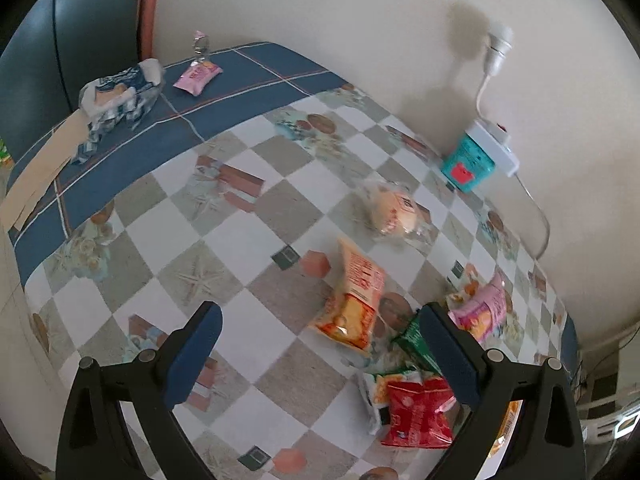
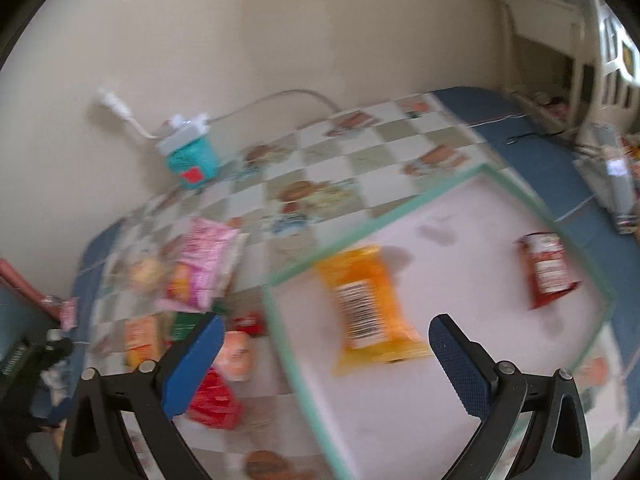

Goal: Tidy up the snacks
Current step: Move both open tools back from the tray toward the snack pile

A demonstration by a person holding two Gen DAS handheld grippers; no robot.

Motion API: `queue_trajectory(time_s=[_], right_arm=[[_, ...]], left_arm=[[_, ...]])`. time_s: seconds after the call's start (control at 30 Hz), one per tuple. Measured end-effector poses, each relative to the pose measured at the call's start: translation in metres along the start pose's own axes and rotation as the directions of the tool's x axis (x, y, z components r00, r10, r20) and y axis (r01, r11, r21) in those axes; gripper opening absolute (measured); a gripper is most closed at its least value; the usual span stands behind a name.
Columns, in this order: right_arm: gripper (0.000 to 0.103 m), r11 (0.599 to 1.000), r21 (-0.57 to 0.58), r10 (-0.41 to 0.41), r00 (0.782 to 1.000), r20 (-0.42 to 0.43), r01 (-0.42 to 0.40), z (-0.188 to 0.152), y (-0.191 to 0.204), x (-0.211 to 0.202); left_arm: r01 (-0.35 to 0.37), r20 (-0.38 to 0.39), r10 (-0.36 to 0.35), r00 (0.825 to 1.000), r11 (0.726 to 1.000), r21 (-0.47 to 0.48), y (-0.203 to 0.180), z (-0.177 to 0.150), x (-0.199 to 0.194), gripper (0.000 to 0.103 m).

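- The right wrist view is smeared by motion blur, so the print on every packet there is unreadable; only colours and outlines come through.
- The left gripper [image 1: 322,322] has its blue-padded jaws spread wide with nothing between them, over bare checked tablecloth [image 1: 224,240].
- Its right finger [image 1: 448,356] covers part of a green packet [image 1: 414,342] and the edge of a red packet [image 1: 420,412]; a pale packet beneath the red one is mostly hidden.
- The right gripper [image 2: 326,332] is likewise released, jaws wide apart, hanging above a shallow tray [image 2: 400,212] with a green rim and pale floor.
- In the tray lie an orange packet [image 2: 370,308] with a barcode face up, between the two fingers in the frame, and a red pouch [image 2: 546,270] near the far right corner, well apart from it.
- Loose snacks still on the cloth, left of the tray: an orange-yellow chip bag [image 1: 352,300], a pink packet [image 1: 480,310], a clear-wrapped bun [image 1: 390,208] (soft with blur).
- At the far end of the table sit a small pink packet [image 1: 198,76] and a crumpled blue-white wrapper [image 1: 120,94].
- A teal box [image 1: 466,162] stands against the cream wall under a white power strip [image 1: 494,144], whose cable runs up to a wall plug [image 1: 498,46].
- The cloth has a blue border around checks printed with pictures; white furniture at the right edge is cut off.
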State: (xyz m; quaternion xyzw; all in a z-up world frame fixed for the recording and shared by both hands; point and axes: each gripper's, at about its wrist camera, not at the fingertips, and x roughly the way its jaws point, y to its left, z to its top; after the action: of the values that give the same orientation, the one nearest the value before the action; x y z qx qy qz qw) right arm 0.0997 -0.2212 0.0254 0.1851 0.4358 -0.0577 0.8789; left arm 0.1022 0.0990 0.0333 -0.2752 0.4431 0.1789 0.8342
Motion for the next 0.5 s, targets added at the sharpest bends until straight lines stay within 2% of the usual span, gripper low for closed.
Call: queue_trajectory(time_s=[0.17, 0.33, 0.5], right_arm=[[0.103, 0.999, -0.023, 0.049, 0.999, -0.006, -0.049, -0.006, 0.022, 0.006], [0.103, 0.996, -0.033, 0.084, 0.995, -0.048, -0.086, -0.013, 0.036, 0.016], [0.103, 0.992, -0.092, 0.085, 0.994, -0.073, -0.092, -0.022, 0.057, 0.021]], left_arm=[[-0.009, 0.0, 0.009, 1.0, 0.999, -0.042, 0.017, 0.005, 0.001, 0.099], [-0.023, -0.003, 0.023, 1.0, 0.997, -0.078, 0.032, 0.009, 0.005, 0.099], [-0.056, -0.011, 0.055, 0.998, 0.995, -0.088, 0.042, 0.011, 0.009, 0.099]])
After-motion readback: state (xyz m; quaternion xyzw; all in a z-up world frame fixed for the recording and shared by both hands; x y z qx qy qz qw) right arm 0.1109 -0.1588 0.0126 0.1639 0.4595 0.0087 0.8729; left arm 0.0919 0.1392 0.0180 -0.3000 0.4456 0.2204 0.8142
